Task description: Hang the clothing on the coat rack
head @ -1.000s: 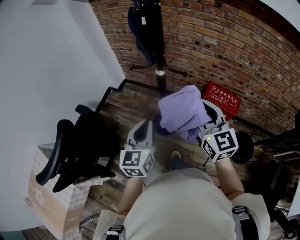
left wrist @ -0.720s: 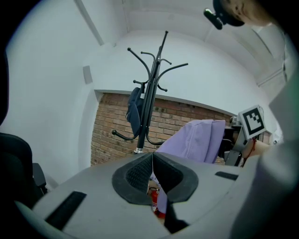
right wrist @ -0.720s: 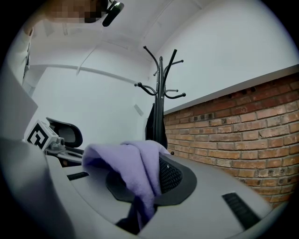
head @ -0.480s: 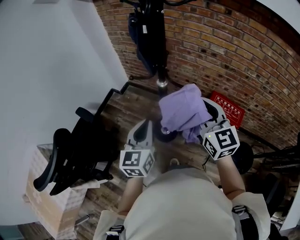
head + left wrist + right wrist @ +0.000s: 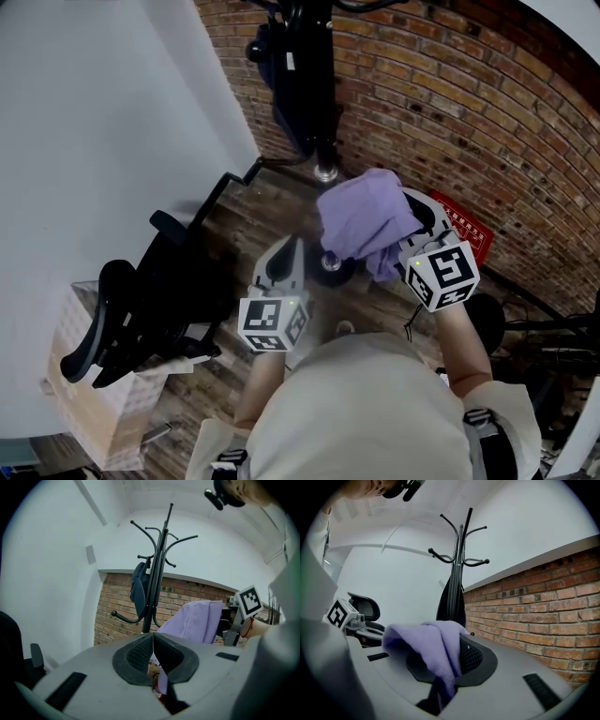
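Note:
The black coat rack (image 5: 314,84) stands against the brick wall straight ahead, with a dark blue garment (image 5: 281,66) hanging from it. In the left gripper view its pole (image 5: 157,583) and curved hooks rise above the blue garment (image 5: 138,588). My right gripper (image 5: 412,216) is shut on the purple clothing (image 5: 361,220), which bunches over its jaws (image 5: 436,641). Held level beside it, my left gripper (image 5: 291,246) has its pads (image 5: 140,651) together with nothing in them. The purple clothing (image 5: 194,620) shows to its right.
A black office chair (image 5: 141,309) and a cardboard box (image 5: 94,412) stand at the left by the white wall. A red crate (image 5: 469,230) lies on the wooden floor by the brick wall (image 5: 469,112). Dark equipment (image 5: 553,328) crowds the right.
Both grippers and the person have moved closer to the coat rack, whose base now sits lower in the head view. The purple clothing stays in the right gripper.

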A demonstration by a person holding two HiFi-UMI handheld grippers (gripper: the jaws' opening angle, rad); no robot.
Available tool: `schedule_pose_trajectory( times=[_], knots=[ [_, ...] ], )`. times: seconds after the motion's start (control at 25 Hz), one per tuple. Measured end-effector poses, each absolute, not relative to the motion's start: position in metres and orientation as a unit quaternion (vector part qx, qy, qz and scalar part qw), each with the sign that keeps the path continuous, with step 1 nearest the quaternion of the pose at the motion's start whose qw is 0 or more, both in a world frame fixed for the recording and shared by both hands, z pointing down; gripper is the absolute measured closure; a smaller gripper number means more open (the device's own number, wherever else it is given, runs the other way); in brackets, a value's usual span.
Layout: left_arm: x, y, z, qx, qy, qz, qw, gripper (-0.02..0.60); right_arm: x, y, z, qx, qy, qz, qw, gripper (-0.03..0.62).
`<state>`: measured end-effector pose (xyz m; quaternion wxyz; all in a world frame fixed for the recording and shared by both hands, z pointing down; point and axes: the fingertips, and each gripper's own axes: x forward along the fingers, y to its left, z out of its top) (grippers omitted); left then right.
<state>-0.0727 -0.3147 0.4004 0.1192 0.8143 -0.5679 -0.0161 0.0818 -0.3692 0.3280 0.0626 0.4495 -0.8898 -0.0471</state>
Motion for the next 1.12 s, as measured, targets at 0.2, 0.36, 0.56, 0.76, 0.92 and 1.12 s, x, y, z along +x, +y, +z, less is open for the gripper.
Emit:
schedule_pose_trajectory(
  times=[0.2,0.36,0.56,0.76,0.92,1.12],
  knots=[
    [-0.073,-0.322,0.404,0.808,-0.577,-0.016,0.119,0.577,0.081,-0.382,0.335,0.436,-0.896,-0.045,0.073,0.563],
    [-0.074,-0.329,0.404,0.804,-0.583,-0.018,0.116,0.577,0.085,-0.392,0.338,0.433,-0.897,-0.044,0.08,0.563],
    [-0.07,-0.336,0.404,0.803,-0.585,-0.016,0.114,0.577,0.088,-0.401,0.33,0.425,-0.899,-0.059,0.087,0.563],
    [-0.066,-0.342,0.403,0.804,-0.584,-0.017,0.112,0.577,0.091,-0.411,0.311,0.421,-0.899,-0.083,0.086,0.563],
    [-0.064,-0.343,0.405,0.803,-0.585,-0.016,0.114,0.577,0.091,-0.418,0.3,0.412,-0.901,-0.099,0.091,0.563],
    [-0.065,-0.346,0.407,0.8,-0.588,-0.016,0.116,0.577,0.089,-0.426,0.291,0.399,-0.903,-0.119,0.106,0.563]
  ],
)
